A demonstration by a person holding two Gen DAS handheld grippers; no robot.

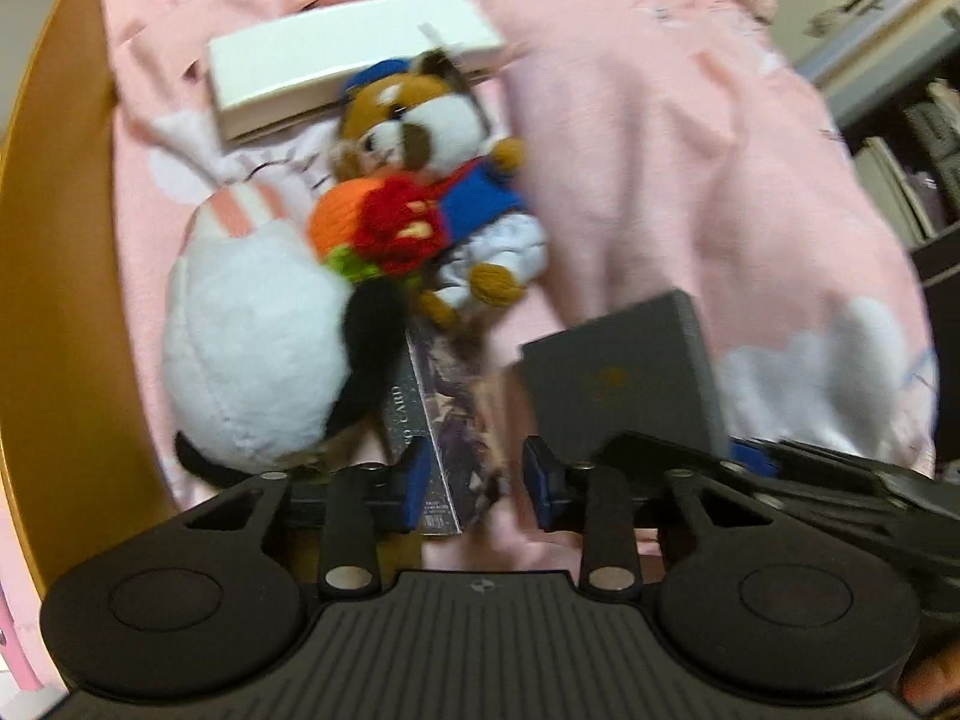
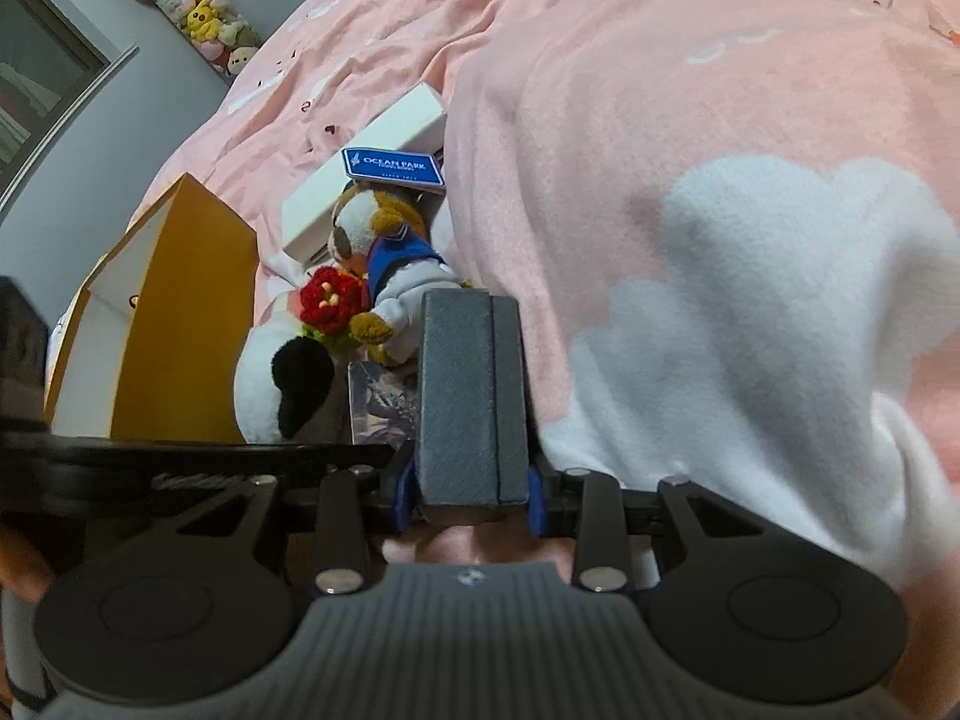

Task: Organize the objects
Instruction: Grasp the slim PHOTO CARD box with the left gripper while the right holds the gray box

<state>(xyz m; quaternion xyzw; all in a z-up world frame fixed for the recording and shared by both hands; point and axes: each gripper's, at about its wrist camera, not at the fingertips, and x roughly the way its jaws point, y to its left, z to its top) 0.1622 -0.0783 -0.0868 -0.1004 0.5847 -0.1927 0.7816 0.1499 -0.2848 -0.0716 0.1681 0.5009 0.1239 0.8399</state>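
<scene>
On a pink bedspread lie a brown-and-white plush dog in a blue top (image 1: 414,132), a knitted red flower bunch (image 1: 390,228), a white-and-black plush (image 1: 252,336), a white box (image 1: 342,60) and a dark card pack (image 1: 447,420). My left gripper (image 1: 477,483) is open with its jaws either side of the card pack's near end. My right gripper (image 2: 471,495) is shut on a grey box (image 2: 471,396), held upright above the bed; the box shows at the right of the left wrist view (image 1: 624,384). The dog (image 2: 384,240) and flower (image 2: 327,300) lie just beyond it.
An open orange box (image 2: 180,324) stands at the left, its wall (image 1: 54,276) curving along the left edge. A blue Ocean Park card (image 2: 393,168) rests on the white box (image 2: 372,162). A thick pink blanket fold (image 2: 690,180) rises on the right. Bookshelves (image 1: 900,168) stand far right.
</scene>
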